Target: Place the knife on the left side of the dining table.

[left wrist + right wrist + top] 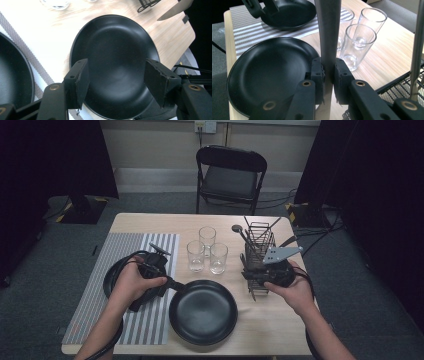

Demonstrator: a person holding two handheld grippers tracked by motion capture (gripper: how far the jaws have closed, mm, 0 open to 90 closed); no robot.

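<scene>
A black plate (pixel 202 312) (pixel 117 37) (pixel 272 67) lies on the bare wood at the table's front middle. My left gripper (pixel 172 282) (pixel 117 67) hovers over its left rim, jaws wide apart with nothing between the pads. My right gripper (pixel 246 276) (pixel 328 67) is shut on a flat grey knife-like utensil (pixel 328 25) that stands upright between its pads, just in front of the wire cutlery basket (pixel 260 242). The left gripper's jaws (pixel 262 7) also show far off in the right gripper view.
A second black plate (pixel 111 280) (pixel 12 75) (pixel 289 12) rests on the striped placemat (pixel 150 325) at the left. Three empty glasses (pixel 218 257) (pixel 358 42) stand mid-table. The basket (pixel 402 87) holds several utensils. A folding chair (pixel 230 175) stands beyond the table.
</scene>
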